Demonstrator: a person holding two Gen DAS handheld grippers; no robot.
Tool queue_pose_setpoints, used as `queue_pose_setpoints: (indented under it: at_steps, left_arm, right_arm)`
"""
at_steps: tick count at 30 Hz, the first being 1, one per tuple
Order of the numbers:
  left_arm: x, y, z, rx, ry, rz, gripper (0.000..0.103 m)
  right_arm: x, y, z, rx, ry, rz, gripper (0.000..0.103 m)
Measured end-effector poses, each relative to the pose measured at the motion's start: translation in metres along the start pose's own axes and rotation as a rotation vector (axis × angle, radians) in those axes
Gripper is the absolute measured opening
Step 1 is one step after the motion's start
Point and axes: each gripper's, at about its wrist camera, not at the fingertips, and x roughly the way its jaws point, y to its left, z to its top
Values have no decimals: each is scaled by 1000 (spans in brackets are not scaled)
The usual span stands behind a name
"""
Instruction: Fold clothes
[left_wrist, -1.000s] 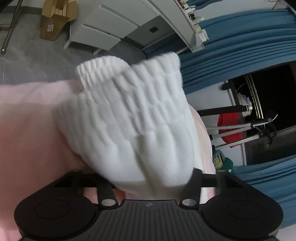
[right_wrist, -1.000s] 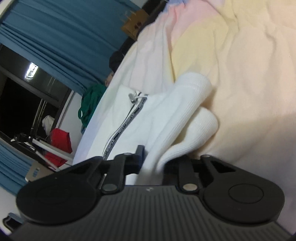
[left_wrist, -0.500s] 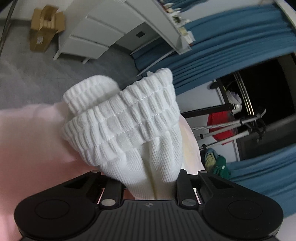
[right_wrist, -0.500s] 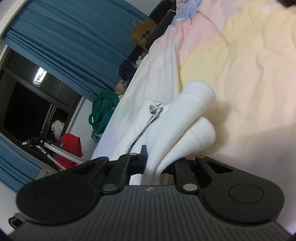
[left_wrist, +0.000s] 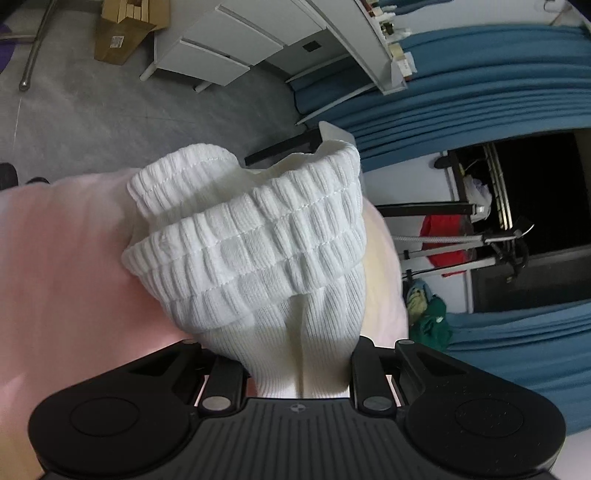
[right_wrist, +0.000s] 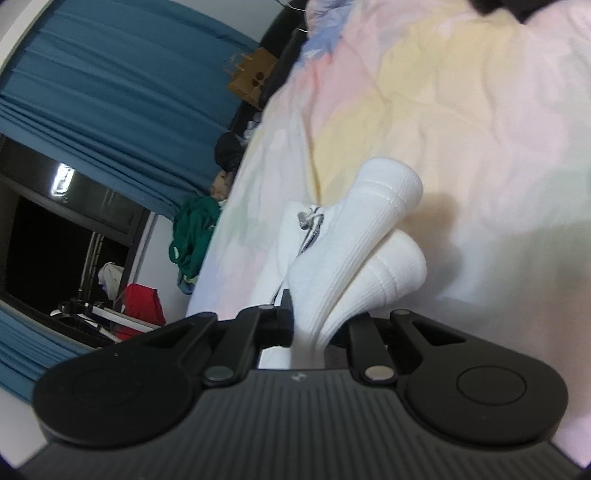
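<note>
A pair of white ribbed socks is held between both grippers above a bed. In the left wrist view my left gripper (left_wrist: 297, 373) is shut on the socks' cuff end (left_wrist: 251, 251), whose bunched elastic cuffs fan out in front of the fingers and hide the fingertips. In the right wrist view my right gripper (right_wrist: 314, 332) is shut on the socks' toe end (right_wrist: 369, 251), two rounded toes pointing up and right. A white zip garment (right_wrist: 291, 236) lies on the bed behind the socks.
The bed has a pastel pink and yellow cover (right_wrist: 461, 122). A green garment pile (right_wrist: 192, 232) hangs at the bed's far edge. Blue curtains (left_wrist: 480, 85), a white drawer unit (left_wrist: 229, 48), a cardboard box (left_wrist: 118, 33) and a red cloth on a stand (left_wrist: 443, 236) surround the bed.
Both grippers have lifted and tilted with the socks. The cuffs now stand more upright in the left view, and the toes stick up further in the right view. Both grips have held.
</note>
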Motion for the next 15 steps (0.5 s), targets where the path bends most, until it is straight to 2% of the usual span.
queue_pose_setpoints:
  at_steps: [2,8,12,15]
  left_arm:
    - [6,4,2,14,10,34,21]
    - [12,13,8,-5,37,38,25]
    - [12,17,11,-19,59,47,30]
    - [9,9,9,10,61,81,38]
  right_arm:
    - [-3,-9,0,31,25,-5,12]
    - [3,-32,-1,122,100,-16,16]
    - [13,-39,-5,154,157,17,31]
    - [23,-38,-9,138,206,29,34]
